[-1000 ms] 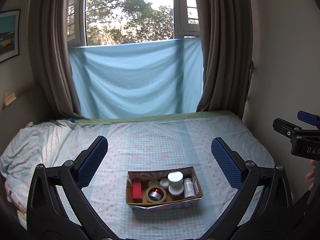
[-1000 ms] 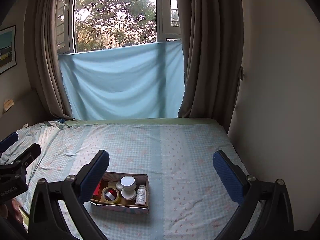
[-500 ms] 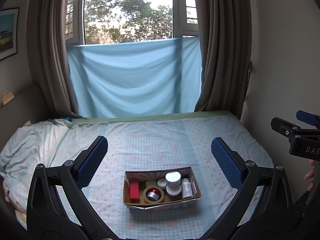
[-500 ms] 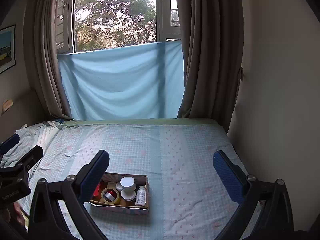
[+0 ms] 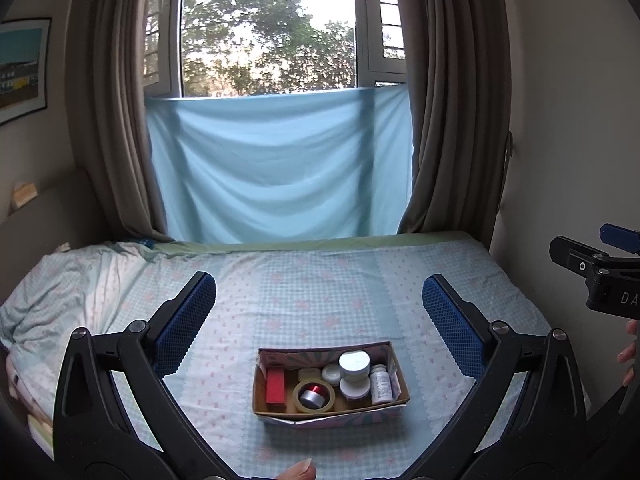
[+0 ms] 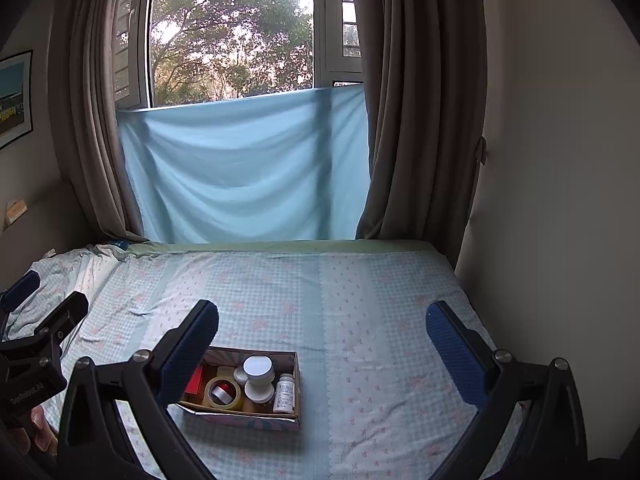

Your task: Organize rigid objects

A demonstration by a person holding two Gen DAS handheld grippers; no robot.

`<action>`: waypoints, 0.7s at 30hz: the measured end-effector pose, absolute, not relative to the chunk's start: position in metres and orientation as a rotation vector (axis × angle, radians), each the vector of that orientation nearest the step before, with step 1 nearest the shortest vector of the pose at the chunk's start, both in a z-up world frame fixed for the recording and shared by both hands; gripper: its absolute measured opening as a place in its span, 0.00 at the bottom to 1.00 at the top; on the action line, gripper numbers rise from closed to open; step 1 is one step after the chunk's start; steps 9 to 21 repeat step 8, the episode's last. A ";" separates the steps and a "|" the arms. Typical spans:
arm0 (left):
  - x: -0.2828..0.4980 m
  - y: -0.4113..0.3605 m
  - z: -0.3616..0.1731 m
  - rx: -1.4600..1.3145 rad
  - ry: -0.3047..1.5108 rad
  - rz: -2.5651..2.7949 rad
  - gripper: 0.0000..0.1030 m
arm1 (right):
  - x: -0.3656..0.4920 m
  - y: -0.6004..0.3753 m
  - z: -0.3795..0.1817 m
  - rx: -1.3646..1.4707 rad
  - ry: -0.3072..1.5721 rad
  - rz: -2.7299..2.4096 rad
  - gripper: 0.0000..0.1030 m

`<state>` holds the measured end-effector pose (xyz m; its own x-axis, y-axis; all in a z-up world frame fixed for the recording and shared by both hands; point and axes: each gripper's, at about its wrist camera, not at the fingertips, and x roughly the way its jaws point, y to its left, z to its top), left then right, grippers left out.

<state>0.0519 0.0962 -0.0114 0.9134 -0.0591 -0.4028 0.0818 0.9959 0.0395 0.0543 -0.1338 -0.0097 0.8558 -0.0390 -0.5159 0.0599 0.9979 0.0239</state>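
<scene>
A bed (image 5: 312,300) spread with a pale blue checked sheet printed with small pink flowers carries an open cardboard box (image 5: 330,411) near its front edge. Rumpled bedding (image 5: 60,292) lies bunched on the bed's left side, well apart from the box.

The room was lit softly by the window (image 5: 272,28) far beyond the jaws. Edges were bent and darkened. Nothing was blurred.

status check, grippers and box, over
Left gripper open, empty. Right gripper open, empty. Box on bed, tape, jars, bottle inside. Nothing in the way.
</scene>
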 end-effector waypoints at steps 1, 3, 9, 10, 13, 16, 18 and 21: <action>0.052 0.096 -0.012 0.060 0.413 -0.071 1.00 | 0.055 -0.134 -0.010 0.041 0.543 -0.051 1.00; 0.050 0.096 -0.013 0.065 0.406 -0.069 1.00 | 0.054 -0.134 -0.010 0.043 0.543 -0.051 1.00; 0.047 0.095 -0.013 0.075 0.386 -0.086 1.00 | 0.052 -0.132 -0.012 0.043 0.545 -0.051 1.00; 0.047 0.095 -0.013 0.075 0.386 -0.086 1.00 | 0.052 -0.132 -0.012 0.043 0.545 -0.051 1.00; 0.047 0.095 -0.013 0.075 0.386 -0.086 1.00 | 0.052 -0.132 -0.012 0.043 0.545 -0.051 1.00; 0.047 0.095 -0.013 0.075 0.386 -0.086 1.00 | 0.052 -0.132 -0.012 0.043 0.545 -0.051 1.00; 0.047 0.095 -0.013 0.075 0.386 -0.086 1.00 | 0.052 -0.132 -0.012 0.043 0.545 -0.051 1.00; 0.047 0.095 -0.013 0.075 0.386 -0.086 1.00 | 0.052 -0.132 -0.012 0.043 0.545 -0.051 1.00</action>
